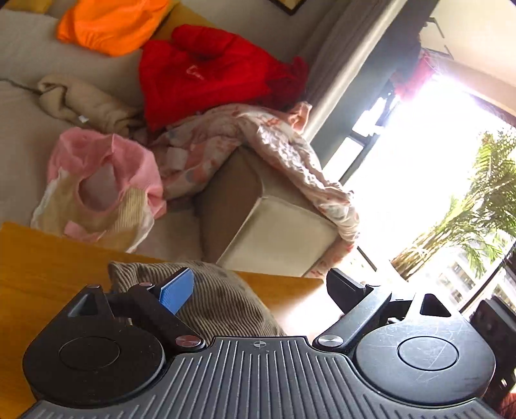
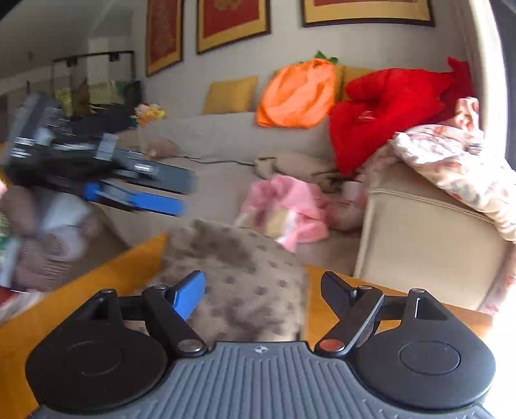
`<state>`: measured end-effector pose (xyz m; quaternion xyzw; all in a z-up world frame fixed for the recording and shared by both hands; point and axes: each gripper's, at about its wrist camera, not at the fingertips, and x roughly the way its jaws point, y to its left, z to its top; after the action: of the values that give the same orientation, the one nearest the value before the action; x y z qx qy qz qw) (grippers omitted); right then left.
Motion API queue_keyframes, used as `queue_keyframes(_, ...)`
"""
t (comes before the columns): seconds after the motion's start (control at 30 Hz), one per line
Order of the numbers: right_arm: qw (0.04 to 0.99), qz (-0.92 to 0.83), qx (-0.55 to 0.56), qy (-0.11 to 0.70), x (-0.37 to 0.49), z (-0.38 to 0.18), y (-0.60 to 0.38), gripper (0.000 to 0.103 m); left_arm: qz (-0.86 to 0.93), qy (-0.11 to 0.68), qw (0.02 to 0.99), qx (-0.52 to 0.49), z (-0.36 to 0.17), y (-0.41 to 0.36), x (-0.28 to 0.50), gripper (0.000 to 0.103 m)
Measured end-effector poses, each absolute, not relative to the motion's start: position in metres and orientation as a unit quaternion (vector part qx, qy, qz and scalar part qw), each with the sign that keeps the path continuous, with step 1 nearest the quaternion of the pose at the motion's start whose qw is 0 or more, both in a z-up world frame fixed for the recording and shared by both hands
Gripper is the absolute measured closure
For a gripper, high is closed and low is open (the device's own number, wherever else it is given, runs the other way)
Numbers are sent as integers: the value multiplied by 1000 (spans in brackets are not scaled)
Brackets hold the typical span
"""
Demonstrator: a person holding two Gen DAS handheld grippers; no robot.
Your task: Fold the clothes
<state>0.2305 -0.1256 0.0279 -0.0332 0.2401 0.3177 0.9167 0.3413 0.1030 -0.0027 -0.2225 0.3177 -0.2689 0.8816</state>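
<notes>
So right now I'm hovering both grippers over the brown garment (image 2: 238, 277), which is lying bunched on the wooden surface (image 1: 48, 267) in front of the sofa (image 2: 225, 138). My left gripper (image 1: 261, 287) has its jaws standing apart with nothing pinched; the cloth is just sitting under and behind the blue pad. Same with my right gripper (image 2: 262, 293): jaws apart, ribbed spotted fabric below them, not clamped. Biggest worry is that I'm grabbing a lump instead of an edge, since the thing is humped up and I can't tell where any hem or corner is, so any fold is probably coming out crooked. It's also lying close to the far edge of the surface, so a sloppy tug is likely dragging it off toward the sofa. The two grippers are working near each other, and in the right view the left one is a blur off to the side, so I'm risking a bump if both go for the same spot. The rest of the pile, the pink piece (image 1: 106, 180), the red one (image 1: 206, 74) and the orange one (image 1: 113, 22), is waiting on the sofa, well apart from this.
</notes>
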Motion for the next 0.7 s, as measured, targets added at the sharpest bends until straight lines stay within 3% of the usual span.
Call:
queue_keyframes(0.13, 883, 326, -82, 327, 227, -23, -95, 24, -250, 363, 860, -257, -45, 102, 377, 16)
queue_keyframes(0.23, 890, 326, -74, 310, 218, -27, -104, 23, -251, 359, 859, -264, -48, 108, 376, 15)
queue_keyframes(0.4, 881, 344, 64, 319, 223, 14, -154, 23, -253, 324, 883, -226, -14, 115, 339, 13)
queue_keyframes(0.53, 835, 342, 217, 372, 234, 4, -196, 23, -334, 293, 872, -206, 6, 104, 283, 9)
queue_keyframes(0.7, 742, 334, 404, 419, 250, -41, -212, 23, -345, 282, 895, -12, 13, 56, 225, 7)
